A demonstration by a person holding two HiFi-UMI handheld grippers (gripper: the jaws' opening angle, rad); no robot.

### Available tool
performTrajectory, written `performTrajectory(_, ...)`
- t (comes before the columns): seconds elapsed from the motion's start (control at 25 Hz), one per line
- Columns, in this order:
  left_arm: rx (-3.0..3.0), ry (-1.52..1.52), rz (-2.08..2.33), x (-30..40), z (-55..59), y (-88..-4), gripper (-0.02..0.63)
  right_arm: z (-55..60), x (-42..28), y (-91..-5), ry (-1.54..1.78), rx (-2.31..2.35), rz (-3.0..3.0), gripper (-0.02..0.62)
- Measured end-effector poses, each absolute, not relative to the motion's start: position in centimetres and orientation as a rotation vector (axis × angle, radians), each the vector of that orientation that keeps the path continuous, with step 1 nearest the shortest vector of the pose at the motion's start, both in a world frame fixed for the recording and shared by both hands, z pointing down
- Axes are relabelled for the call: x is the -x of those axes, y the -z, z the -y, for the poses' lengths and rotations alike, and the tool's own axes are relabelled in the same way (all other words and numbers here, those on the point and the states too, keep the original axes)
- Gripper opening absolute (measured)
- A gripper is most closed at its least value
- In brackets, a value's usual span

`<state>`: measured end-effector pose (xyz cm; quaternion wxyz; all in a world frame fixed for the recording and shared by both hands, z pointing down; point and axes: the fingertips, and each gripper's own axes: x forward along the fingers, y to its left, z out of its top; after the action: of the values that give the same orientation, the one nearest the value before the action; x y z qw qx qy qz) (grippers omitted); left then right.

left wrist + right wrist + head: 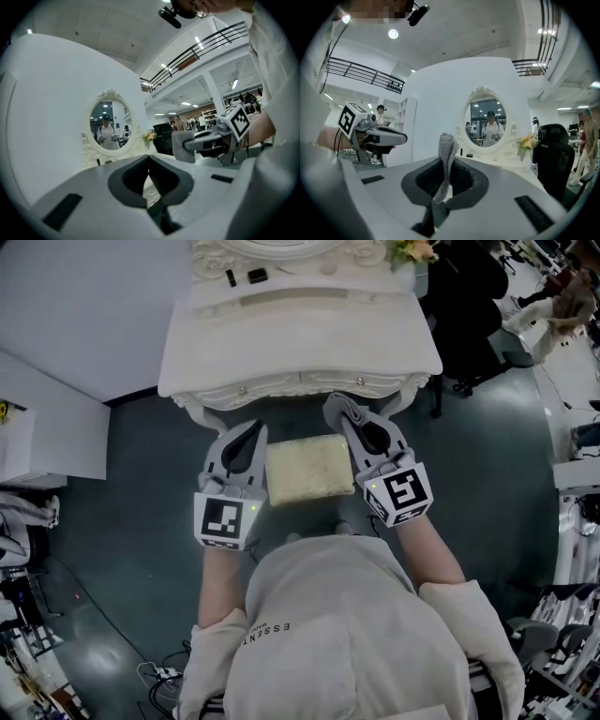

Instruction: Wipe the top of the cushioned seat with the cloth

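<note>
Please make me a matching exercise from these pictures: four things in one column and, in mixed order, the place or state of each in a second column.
Things
1. cloth
2. cushioned seat
3. oval mirror
4. left gripper

Places or states
A. shut, holding nothing
B. standing on the white dressing table
C. pinched in the right gripper
D. between the two grippers in the head view

Pairs: 1-C, 2-D, 3-B, 4-A

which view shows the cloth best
The right gripper view. The grey cloth stands up close and in the middle of the picture, pinched in the right claw. The left gripper view shows it smaller and from the side, as a grey flap on that claw. In the head view I cannot make it out.
</note>
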<state>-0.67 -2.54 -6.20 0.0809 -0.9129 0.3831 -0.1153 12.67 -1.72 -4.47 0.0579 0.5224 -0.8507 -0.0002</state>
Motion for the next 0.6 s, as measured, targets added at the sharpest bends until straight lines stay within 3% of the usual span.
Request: performTrajectory(0.6, 2.737, 0.297, -1.202, 1.1, 2.4, 6.8, 0.002, 1.6, -11.8, 6.4, 0.081, -1.569, 2.622, 0.026)
